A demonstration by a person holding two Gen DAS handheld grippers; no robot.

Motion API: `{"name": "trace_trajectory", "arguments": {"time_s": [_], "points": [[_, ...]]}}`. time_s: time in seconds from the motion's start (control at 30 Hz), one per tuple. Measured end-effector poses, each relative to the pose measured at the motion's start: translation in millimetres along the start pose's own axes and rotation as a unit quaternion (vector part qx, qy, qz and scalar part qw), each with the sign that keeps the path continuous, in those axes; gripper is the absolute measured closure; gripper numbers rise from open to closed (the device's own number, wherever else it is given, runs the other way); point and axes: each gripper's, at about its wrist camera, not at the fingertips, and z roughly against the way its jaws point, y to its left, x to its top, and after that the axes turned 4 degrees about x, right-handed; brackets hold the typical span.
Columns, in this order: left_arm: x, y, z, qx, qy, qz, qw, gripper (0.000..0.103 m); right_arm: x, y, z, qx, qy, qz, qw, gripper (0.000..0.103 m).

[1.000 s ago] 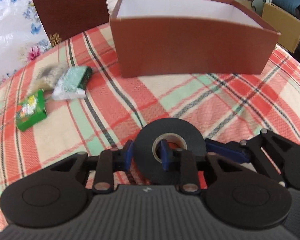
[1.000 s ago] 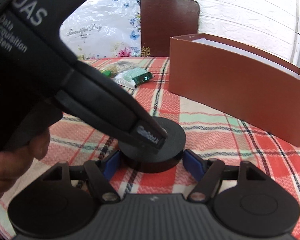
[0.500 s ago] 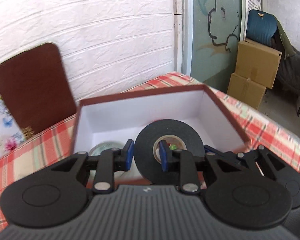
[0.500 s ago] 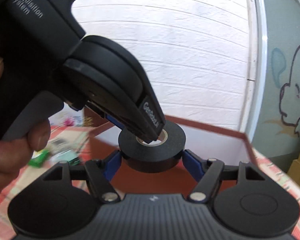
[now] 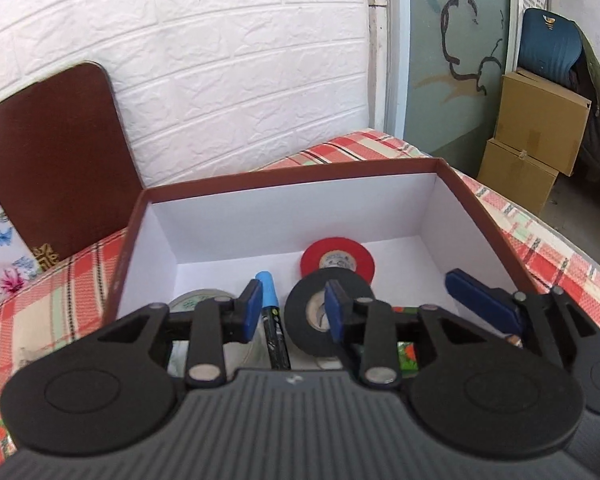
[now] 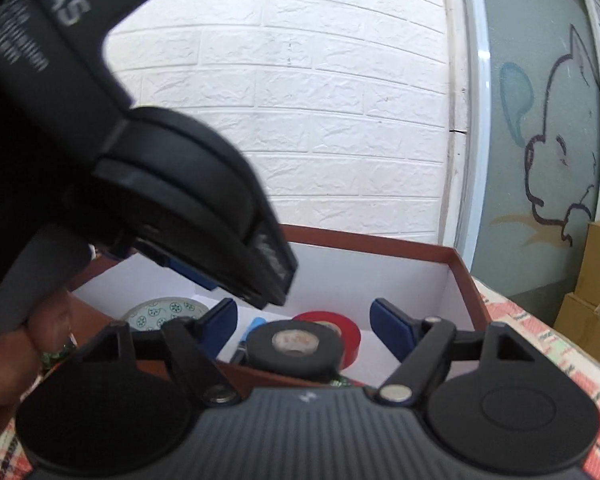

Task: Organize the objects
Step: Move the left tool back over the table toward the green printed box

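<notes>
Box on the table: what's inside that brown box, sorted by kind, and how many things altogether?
Tape rolls: 3 (black tape roll, red tape roll, patterned tape roll)
Blue-capped marker: 1
Green packet, mostly hidden: 1
Total: 5

The box stands on the table. Inside the box, a tape roll lies near its centre. A second roll lies behind it, a marker to its left, and a third roll farther left.
</notes>
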Motion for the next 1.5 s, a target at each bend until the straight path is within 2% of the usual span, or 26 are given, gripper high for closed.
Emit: {"name": "trace_trajectory", "arguments": {"time_s": [0.2, 0.47, 0.6, 0.8, 1.13, 1.2, 1.23, 1.27, 1.33, 1.37, 1.4, 1.47, 1.5], "points": [[-15.5, 14.5, 28.1, 0.029, -0.003, -0.001, 0.9996, 0.064, -1.5, -14.4, 34.2, -0.007, -0.003, -0.025, 1.0, 0.026], [-46.3, 53.6, 54.4, 0.063, 0.006, 0.027, 0.9976, 0.063, -4.0, -3.3, 80.8, 0.004, 0.005, -0.045, 0.999, 0.026], [-64.5, 79.4, 61.7, 0.086, 0.014, 0.044, 0.9953, 0.063, -6.6, 9.1, 76.8, 0.027, 0.019, -0.031, 0.999, 0.026], [-93.4, 122.3, 59.4, 0.114, 0.038, 0.078, 0.9897, 0.063, -15.1, 50.3, 78.9, 0.071, 0.046, 0.012, 0.996, 0.026], [-162.9, 189.6, 45.1, 0.163, 0.081, 0.119, 0.976, 0.062, -39.4, 101.4, 67.4, 0.127, 0.114, 0.056, 0.984, 0.029], [-181.1, 213.6, 43.8, 0.187, 0.09, 0.137, 0.9686, 0.06, -42.8, 111.2, 62.3, 0.15, 0.131, 0.062, 0.978, 0.038], [-191.1, 227.5, 43.6, 0.199, 0.093, 0.15, 0.9639, 0.054, -44.4, 117.4, 59.5, 0.162, 0.139, 0.066, 0.975, 0.047], [-200.9, 241.8, 47.9, 0.203, 0.081, 0.168, 0.9613, 0.039, -46.1, 124.3, 57.2, 0.173, 0.146, 0.074, 0.971, 0.052], [-216.6, 263.4, 55.7, 0.223, 0.059, 0.189, 0.9546, 0.03, -48.5, 140.9, 52.5, 0.193, 0.152, 0.099, 0.964, 0.062], [-224.8, 272.1, 59.0, 0.235, 0.047, 0.197, 0.9509, 0.02, -49.5, 151.2, 48.6, 0.204, 0.152, 0.113, 0.961, 0.066], [-232.9, 278.4, 61.9, 0.238, 0.032, 0.207, 0.9485, 0.016, -49.5, 160.7, 44.4, 0.213, 0.153, 0.123, 0.957, 0.066], [-245.8, 288.4, 70.7, 0.211, -0.004, 0.244, 0.9465, 0.017, -47.8, 179.9, 32.0, 0.229, 0.155, 0.134, 0.952, 0.066], [-245.8, 289.8, 71.6, 0.208, -0.01, 0.252, 0.9452, 0.017, -46.3, 189.6, 25.1, 0.234, 0.153, 0.137, 0.95, 0.066]]}}
